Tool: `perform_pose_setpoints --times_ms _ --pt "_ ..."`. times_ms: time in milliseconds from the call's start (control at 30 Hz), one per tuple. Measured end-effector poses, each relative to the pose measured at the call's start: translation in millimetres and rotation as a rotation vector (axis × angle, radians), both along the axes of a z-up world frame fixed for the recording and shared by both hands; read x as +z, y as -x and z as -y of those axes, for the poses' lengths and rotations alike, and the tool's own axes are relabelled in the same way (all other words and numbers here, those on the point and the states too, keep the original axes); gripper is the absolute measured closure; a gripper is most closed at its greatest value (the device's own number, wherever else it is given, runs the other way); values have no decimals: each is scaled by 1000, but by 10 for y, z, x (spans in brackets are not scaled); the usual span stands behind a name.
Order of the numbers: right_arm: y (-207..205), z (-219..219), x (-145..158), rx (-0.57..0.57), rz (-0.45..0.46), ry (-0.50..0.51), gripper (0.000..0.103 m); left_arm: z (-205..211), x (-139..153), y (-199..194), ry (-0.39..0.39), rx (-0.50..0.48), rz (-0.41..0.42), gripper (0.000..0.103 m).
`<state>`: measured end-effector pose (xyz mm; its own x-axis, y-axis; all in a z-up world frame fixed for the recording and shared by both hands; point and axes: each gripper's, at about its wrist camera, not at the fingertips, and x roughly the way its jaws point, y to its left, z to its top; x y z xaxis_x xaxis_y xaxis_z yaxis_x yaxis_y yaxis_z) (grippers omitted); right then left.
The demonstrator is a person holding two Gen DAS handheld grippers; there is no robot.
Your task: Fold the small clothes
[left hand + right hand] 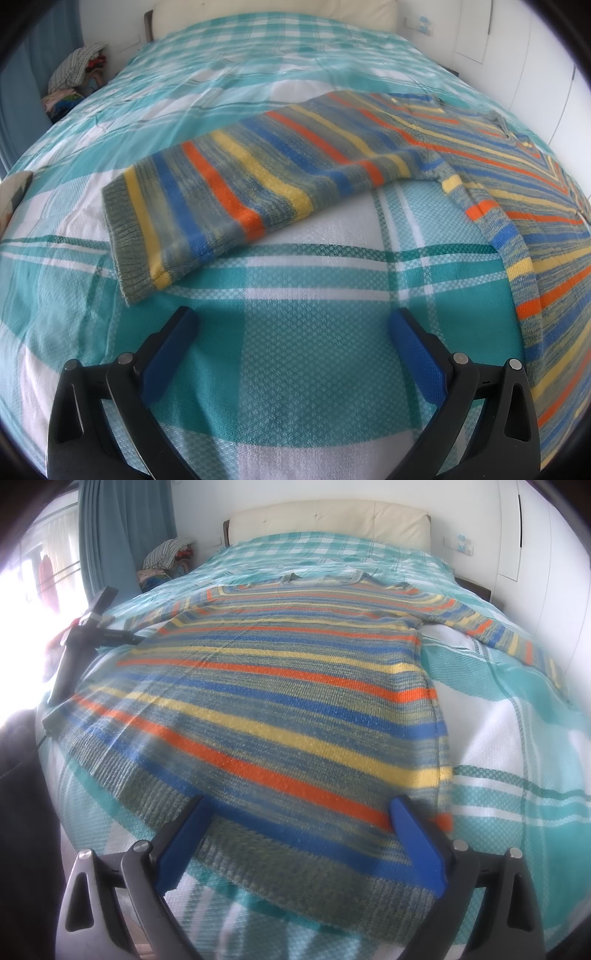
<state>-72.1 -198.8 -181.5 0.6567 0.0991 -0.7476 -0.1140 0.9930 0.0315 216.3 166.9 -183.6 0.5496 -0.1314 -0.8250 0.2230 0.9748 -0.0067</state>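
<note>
A striped knit sweater (266, 686) in blue, orange, yellow and grey-green lies flat on the bed, hem toward me. Its left sleeve (236, 181) stretches out sideways, cuff (125, 236) at the near left. My left gripper (293, 325) is open above bare bedspread, just short of that cuff. My right gripper (299, 812) is open over the sweater's hem, with the ribbed edge between its blue fingers (417, 842) but not clamped. The right sleeve (502, 635) runs off to the far right. The other gripper (79, 642) shows at the left edge of the right wrist view.
The bed carries a teal and white checked bedspread (303, 376) and ends at a cream headboard (325, 520). A pile of clothes (166, 561) sits beside the bed at the far left, by a blue curtain (122, 528). White walls stand to the right.
</note>
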Motion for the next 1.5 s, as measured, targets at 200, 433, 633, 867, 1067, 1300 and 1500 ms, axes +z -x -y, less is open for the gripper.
perform_pose_setpoints --times_ms 200,433,633,867,1067,1300,1500 --pt "-4 2 0 0 0 -1 5 -1 0 0 0 0 0 0" --pt "2 0 -3 0 0 0 5 -1 1 0 0 0 0 0" --pt "-1 0 -2 0 1 0 5 0 1 0 0 0 0 0" --pt "1 -2 -5 1 1 1 4 1 1 1 0 0 0 0" --pt "1 -3 -5 0 1 0 3 -1 1 -1 0 0 0 0" --pt "-3 -5 -2 1 0 -1 3 -3 1 -1 0 0 0 0" --pt "-2 -4 -4 0 0 0 3 1 0 1 0 1 0 0"
